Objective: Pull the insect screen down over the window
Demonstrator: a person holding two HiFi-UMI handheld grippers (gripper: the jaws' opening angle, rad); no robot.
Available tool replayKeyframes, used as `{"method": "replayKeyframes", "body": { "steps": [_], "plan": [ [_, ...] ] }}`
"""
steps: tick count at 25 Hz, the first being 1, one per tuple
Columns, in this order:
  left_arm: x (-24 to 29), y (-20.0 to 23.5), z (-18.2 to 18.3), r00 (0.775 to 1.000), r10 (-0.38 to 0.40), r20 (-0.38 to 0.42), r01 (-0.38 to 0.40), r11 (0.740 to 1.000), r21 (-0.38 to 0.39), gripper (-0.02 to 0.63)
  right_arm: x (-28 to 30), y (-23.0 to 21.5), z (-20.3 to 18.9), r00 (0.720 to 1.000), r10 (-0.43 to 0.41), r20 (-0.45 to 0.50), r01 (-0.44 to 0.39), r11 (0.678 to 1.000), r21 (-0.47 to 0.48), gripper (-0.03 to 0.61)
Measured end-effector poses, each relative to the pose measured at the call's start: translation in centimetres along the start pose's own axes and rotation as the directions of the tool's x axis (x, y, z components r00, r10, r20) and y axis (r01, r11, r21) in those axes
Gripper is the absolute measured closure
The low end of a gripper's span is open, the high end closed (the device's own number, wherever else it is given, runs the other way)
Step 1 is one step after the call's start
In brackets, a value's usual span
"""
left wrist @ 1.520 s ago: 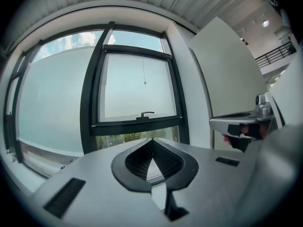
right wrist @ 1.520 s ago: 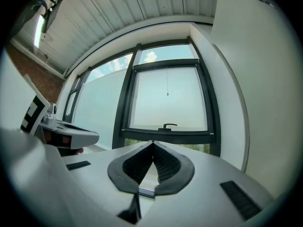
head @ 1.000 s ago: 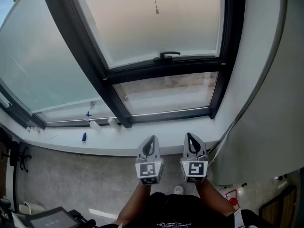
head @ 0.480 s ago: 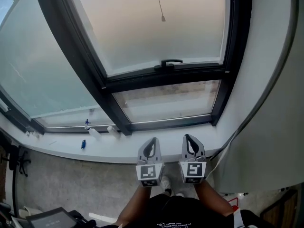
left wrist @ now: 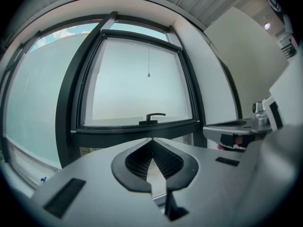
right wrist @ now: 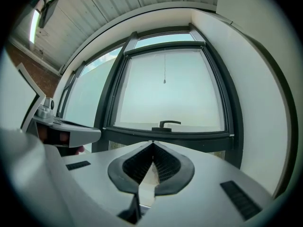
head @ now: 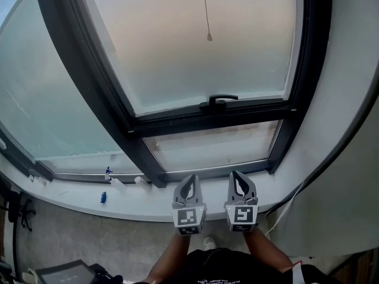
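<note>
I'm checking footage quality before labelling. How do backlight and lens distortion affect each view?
Head view: the bright window washes out; its dark frame bows. Left gripper view: strong fisheye with black corners, the shut left tool looming large. Right gripper view: same fisheye, right tool likewise, a ceiling light glaring upper left.

On the white sill [head: 71,195] below me, a small blue object [head: 103,197] lies near the front edge, toward the left end. Two pale little bottles [head: 117,181] lie along its back edge. Grey floor [head: 106,241] shows beneath.
</note>
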State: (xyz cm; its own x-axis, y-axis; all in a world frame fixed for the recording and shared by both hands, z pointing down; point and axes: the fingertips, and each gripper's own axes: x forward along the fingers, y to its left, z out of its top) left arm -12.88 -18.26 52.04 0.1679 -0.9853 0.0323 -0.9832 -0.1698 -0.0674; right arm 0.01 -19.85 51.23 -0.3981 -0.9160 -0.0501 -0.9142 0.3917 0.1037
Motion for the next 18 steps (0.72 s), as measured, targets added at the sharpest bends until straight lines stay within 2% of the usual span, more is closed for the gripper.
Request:
{"method": "replayKeyframes", "body": {
  "steps": [10, 14, 18],
  "plan": [
    [5.1, 3.3, -0.9, 1.0, -0.022, -0.018, 0.022, 1.0, 0.001, 0.611, 6.0, 0.9, -0.1, 1.0, -0.005, 0.011, 0.005, 1.0, 0.001, 0.575],
    [6.7, 5.2, -0.4, 1.0, 0.004, -0.005, -0.004, 0.999, 0.038, 0.611, 7.4, 0.8, -0.3, 1.0, -0.014, 0.007, 0.014, 1.0, -0.007, 0.575],
    [8.1, 6.7, -0.6, 1.0, 0.016, -0.016, -0.015, 0.999, 0.028, 0.611, 8.1, -0.3, -0.3, 1.0, -0.02, 0.006, 0.021, 0.999, -0.027, 0.575]
  ]
}}
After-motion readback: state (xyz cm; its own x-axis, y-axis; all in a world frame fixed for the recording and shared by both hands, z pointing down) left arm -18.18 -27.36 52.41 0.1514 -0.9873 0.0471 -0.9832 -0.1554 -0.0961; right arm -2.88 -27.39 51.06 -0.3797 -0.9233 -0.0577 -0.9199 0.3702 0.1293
